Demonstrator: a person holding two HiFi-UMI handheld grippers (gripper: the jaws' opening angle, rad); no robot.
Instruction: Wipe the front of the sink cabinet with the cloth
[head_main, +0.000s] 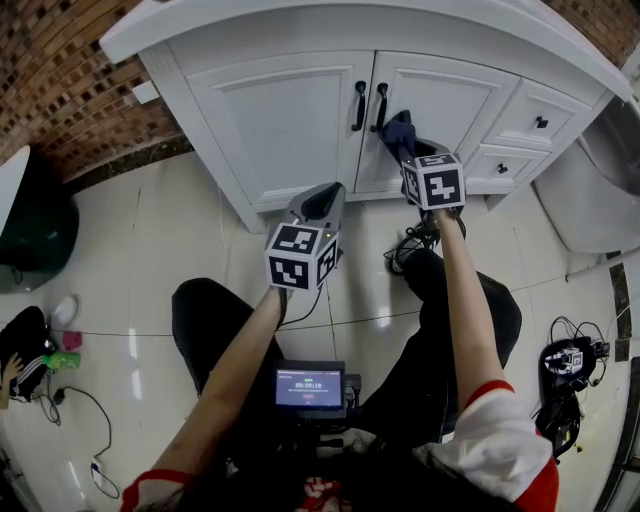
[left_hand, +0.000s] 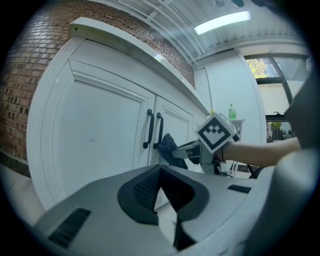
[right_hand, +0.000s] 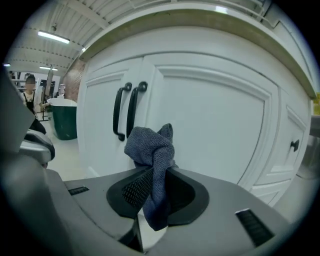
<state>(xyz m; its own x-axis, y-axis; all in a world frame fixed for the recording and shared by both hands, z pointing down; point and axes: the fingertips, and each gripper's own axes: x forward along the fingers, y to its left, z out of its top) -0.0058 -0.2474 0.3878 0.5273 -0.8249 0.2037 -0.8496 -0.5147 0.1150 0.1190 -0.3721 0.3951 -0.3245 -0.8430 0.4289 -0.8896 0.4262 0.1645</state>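
Cloth (right_hand: 150, 145) squeezed in my right hand-held gripper (right_hand: 151, 195) meets the sink cabinet (head_main: 280, 120) door, top middle; my left hand-held gripper (left_hand: 162, 197) is closed on nothing; most wiping seems left.

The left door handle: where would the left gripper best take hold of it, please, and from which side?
Probably mid-bar on the left door handle, where the upright bar stands off the door. Come straight from the front, jaws level, one each side; the right handle sits close beside it, so stay centred. The left gripper is shut, so open it first.
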